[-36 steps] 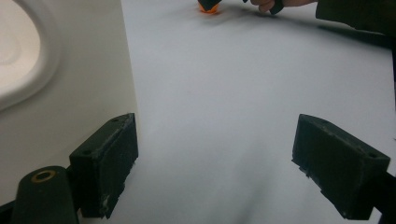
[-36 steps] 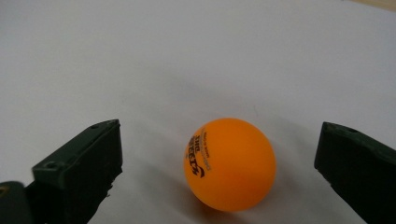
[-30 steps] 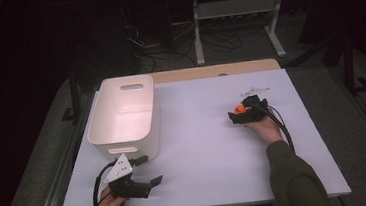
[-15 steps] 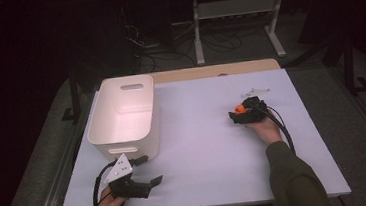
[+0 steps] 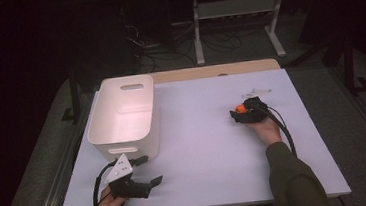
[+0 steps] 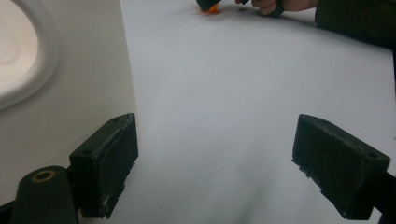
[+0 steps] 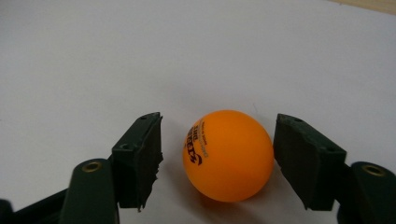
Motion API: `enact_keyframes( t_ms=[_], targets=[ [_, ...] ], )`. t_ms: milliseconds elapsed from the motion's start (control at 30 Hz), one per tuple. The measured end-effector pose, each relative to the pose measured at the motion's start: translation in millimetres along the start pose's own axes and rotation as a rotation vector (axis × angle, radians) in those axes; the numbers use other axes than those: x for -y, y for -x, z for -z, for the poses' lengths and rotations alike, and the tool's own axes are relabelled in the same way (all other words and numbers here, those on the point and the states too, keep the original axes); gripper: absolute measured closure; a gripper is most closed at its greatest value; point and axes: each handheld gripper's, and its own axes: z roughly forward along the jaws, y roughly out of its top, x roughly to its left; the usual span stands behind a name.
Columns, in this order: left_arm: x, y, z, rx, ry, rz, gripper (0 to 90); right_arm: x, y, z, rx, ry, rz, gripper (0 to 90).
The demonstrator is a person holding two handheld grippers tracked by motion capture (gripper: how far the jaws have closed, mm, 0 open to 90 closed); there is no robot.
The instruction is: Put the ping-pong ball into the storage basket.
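Observation:
An orange ping-pong ball (image 7: 229, 156) with dark print rests on the white table between the jaws of my right gripper (image 7: 219, 122). The jaws have just been closing around it; a narrow gap still shows on the left side and the right pad sits almost against it. In the high view the ball (image 5: 241, 109) and right gripper (image 5: 237, 113) are at the table's right, held by a hand in a dark sleeve. My left gripper (image 5: 151, 169) lies open and holds nothing at the front left, just before the white bin (image 5: 123, 133).
The white bin (image 6: 70, 70) stands close to the left jaw in the left gripper view. A small pale scrap (image 5: 256, 92) lies behind the right gripper. The white tabletop (image 5: 200, 151) stretches between the two hands. Dark floor, cables and a stand lie beyond the table.

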Motion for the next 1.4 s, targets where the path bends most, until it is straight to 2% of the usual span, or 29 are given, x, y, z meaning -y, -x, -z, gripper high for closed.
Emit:
enact_keyframes(
  t_ms=[700, 1400],
  targets=[
    [0.0, 0.0, 0.1, -0.001, 0.001, 0.0, 14.1, 0.4, 0.2, -0.3, -0.006, 0.001, 0.002, 48.1],
    [0.1, 0.3, 0.3, -0.002, 0.002, -0.001, 14.1, 0.2, -0.5, 0.9, -0.024, 0.003, 0.009, 49.4]
  ],
)
